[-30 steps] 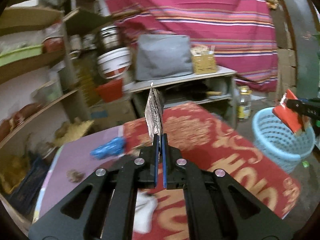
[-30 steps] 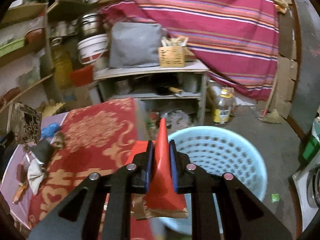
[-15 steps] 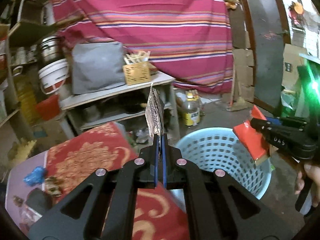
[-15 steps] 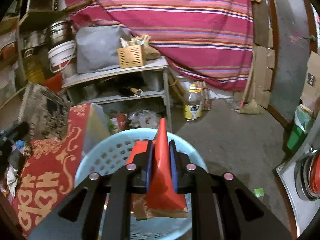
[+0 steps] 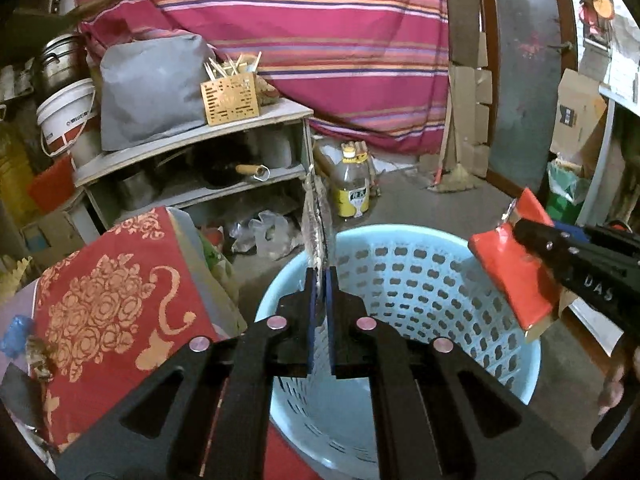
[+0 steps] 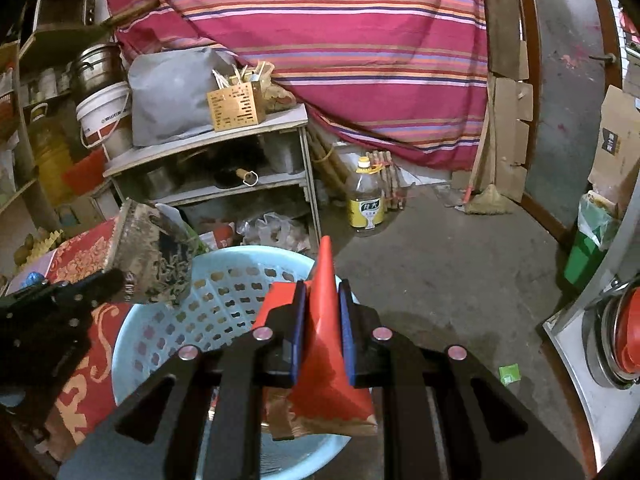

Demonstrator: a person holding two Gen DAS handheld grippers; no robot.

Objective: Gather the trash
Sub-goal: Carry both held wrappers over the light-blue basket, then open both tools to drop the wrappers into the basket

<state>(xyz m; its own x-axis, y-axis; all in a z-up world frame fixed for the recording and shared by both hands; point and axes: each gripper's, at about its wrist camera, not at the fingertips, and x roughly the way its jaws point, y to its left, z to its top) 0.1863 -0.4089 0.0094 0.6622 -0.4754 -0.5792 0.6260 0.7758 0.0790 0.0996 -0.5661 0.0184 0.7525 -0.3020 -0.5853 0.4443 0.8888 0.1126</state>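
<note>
My left gripper is shut on a flat patterned wrapper, held edge-on above the near rim of a light blue perforated basket. The wrapper shows broadside in the right wrist view, over the basket's left rim. My right gripper is shut on a red packet above the basket's right side. The packet also shows in the left wrist view, held by the right gripper.
A red gold-patterned cloth covers the table left of the basket, with a blue scrap on it. Behind are a grey shelf with a wooden box, an oil bottle, a striped curtain and a green bin.
Both grippers swung right from the table to above the blue basket, each still holding its piece. The basket now fills the lower middle of both views.
</note>
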